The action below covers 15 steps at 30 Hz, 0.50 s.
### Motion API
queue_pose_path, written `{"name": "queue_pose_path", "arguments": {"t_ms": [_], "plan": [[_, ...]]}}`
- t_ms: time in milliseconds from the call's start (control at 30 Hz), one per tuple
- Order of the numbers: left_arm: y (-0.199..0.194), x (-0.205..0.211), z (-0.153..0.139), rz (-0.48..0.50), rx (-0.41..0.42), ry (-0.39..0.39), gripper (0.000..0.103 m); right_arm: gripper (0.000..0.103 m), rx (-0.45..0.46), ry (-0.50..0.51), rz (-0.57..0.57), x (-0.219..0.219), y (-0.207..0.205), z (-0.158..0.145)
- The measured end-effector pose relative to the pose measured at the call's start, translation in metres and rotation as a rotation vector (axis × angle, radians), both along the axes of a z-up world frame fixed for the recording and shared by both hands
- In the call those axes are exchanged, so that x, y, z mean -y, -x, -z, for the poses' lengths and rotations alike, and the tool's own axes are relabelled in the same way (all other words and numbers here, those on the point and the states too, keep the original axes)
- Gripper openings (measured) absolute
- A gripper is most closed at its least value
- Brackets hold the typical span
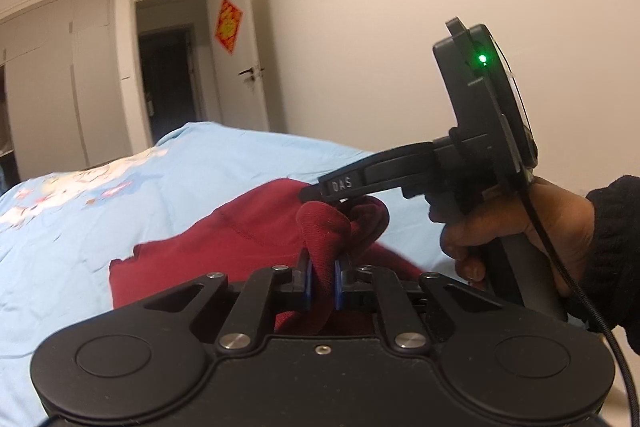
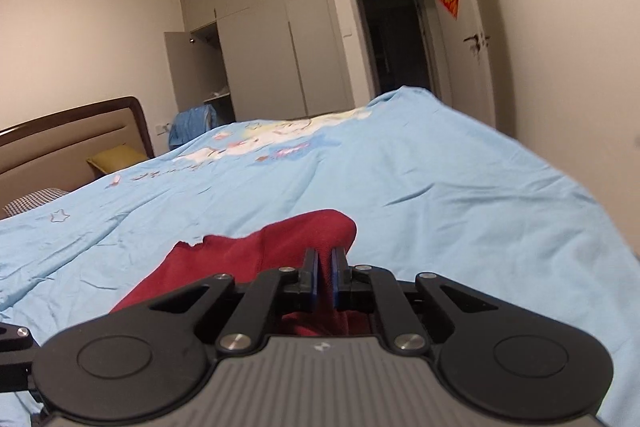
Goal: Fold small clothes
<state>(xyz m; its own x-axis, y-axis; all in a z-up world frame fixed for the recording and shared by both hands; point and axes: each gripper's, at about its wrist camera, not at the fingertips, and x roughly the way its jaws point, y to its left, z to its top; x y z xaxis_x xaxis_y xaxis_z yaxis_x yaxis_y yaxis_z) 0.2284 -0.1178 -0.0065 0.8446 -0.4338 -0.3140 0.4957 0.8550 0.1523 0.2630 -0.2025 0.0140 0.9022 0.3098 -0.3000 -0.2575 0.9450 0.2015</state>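
Note:
A dark red garment (image 1: 248, 235) lies on the light blue bed cover (image 1: 120, 195). One edge of it is lifted and bunched. In the left wrist view my left gripper (image 1: 322, 279) is shut on a fold of the red cloth between its blue pads (image 1: 307, 281). My right gripper (image 1: 310, 193), held by a hand (image 1: 520, 227), pinches the same bunched edge just beyond it. In the right wrist view the right gripper (image 2: 325, 277) stands nearly closed, with the red garment (image 2: 280, 243) pressed between its pads (image 2: 315, 277).
The bed cover (image 2: 440, 187) stretches far ahead and to the left, with a cartoon print in the middle. A headboard (image 2: 72, 139) and a yellow pillow (image 2: 116, 157) lie at the left. A wardrobe (image 2: 260, 47), a dark doorway (image 2: 396, 39) and a wall are behind.

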Motion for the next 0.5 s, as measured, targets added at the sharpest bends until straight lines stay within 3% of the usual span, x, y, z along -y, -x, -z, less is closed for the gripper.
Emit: {"name": "queue_pose_path", "arguments": {"t_ms": [333,500], "plan": [[-0.013,0.027,0.025,0.089,-0.090,-0.034,0.010,0.007,-0.123,-0.041,0.085,0.030,-0.002,0.036],[-0.017,0.023,0.026,0.082,-0.120,-0.021,0.025,0.012,-0.130,-0.033,0.086,0.028,-0.003,0.036]]}}
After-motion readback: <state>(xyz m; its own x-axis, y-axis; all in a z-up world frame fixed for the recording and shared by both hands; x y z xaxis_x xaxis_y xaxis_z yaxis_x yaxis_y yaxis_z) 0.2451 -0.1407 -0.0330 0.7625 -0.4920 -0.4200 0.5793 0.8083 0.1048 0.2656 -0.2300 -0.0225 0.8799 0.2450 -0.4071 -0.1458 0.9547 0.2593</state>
